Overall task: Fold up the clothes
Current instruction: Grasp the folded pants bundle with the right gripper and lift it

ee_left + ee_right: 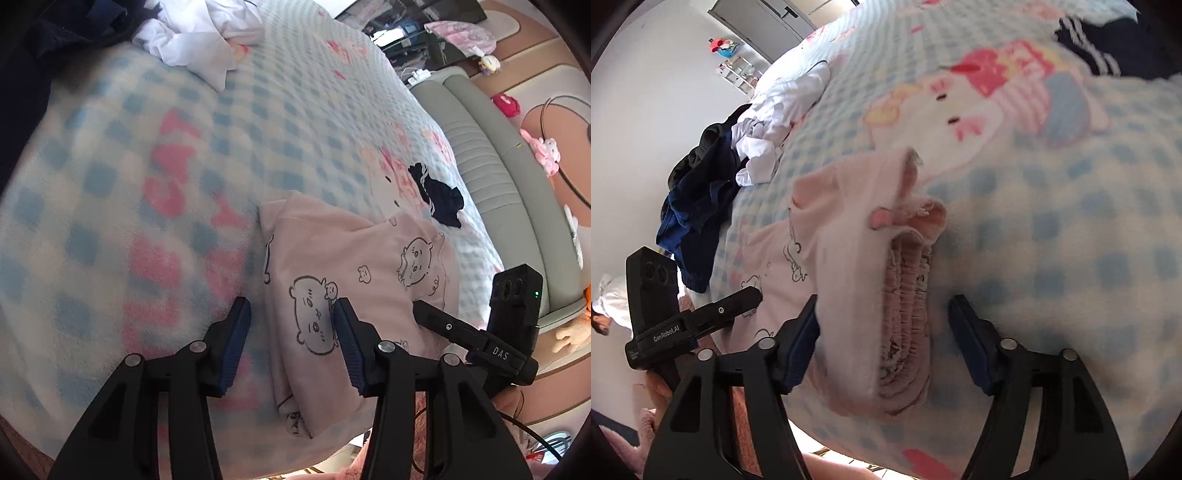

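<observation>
The pink garment (pixel 354 280) lies folded into a thick bundle at the near edge of the bed (pixel 155 184), on the checked blanket, its gathered waistband (pixel 905 325) stacked in layers on the right end. The right gripper (pixel 882 343) has its fingers spread wide on either side of that waistband end, not pressing it. The left gripper (pixel 291 343) also has its fingers apart, over the bundle's left edge with nothing pinched. Both stand clear, probably because the fold is set down and let go, or about to be taken up for one more fold. A white shirt (pixel 199 37) and dark clothes (pixel 698 206) wait in a heap at the far left; dark shorts (pixel 439 195) lie just beyond the bundle.
</observation>
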The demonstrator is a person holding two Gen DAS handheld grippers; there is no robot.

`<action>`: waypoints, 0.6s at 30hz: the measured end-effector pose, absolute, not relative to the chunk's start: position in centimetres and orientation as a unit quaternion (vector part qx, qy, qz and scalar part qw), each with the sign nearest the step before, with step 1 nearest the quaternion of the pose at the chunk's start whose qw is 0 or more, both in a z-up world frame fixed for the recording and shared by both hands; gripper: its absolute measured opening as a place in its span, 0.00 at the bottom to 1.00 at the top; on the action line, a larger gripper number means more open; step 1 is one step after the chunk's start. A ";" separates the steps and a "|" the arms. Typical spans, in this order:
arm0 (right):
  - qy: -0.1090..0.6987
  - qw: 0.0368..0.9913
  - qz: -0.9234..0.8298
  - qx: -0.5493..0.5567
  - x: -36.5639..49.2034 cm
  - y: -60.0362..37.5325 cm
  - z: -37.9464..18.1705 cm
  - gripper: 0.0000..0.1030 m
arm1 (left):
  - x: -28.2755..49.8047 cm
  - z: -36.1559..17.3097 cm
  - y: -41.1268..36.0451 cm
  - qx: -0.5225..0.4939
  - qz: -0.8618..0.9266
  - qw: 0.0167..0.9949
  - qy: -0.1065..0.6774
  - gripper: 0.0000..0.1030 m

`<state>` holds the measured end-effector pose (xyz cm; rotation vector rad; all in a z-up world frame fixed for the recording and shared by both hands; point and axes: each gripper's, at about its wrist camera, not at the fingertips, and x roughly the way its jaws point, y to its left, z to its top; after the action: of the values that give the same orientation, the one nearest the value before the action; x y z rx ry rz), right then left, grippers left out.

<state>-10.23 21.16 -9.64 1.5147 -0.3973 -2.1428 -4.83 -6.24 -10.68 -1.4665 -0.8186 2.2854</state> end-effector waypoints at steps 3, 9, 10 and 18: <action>-0.134 0.243 -0.790 0.546 -10.2 20.2 -9.4 0.60 | -5.2 -10.3 -5.1 -0.507 0.798 0.169 -0.279 0.41; -0.126 0.257 -0.811 0.509 -9.7 21.3 -5.1 0.43 | -6.1 -6.4 -2.5 -0.483 0.819 0.188 -0.248 0.17; -0.139 0.257 -0.814 0.502 -9.8 22.2 -4.3 0.41 | -6.4 -5.5 -2.1 -0.477 0.820 0.196 -0.248 0.17; -0.188 0.220 -0.848 0.443 -13.2 31.0 1.9 0.40 | -13.7 0.2 5.8 -0.446 0.829 0.268 -0.206 0.17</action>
<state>-13.25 31.04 1.93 1.2262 -0.5198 -2.3454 -13.68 5.80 0.20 -1.2028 -0.5561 2.2369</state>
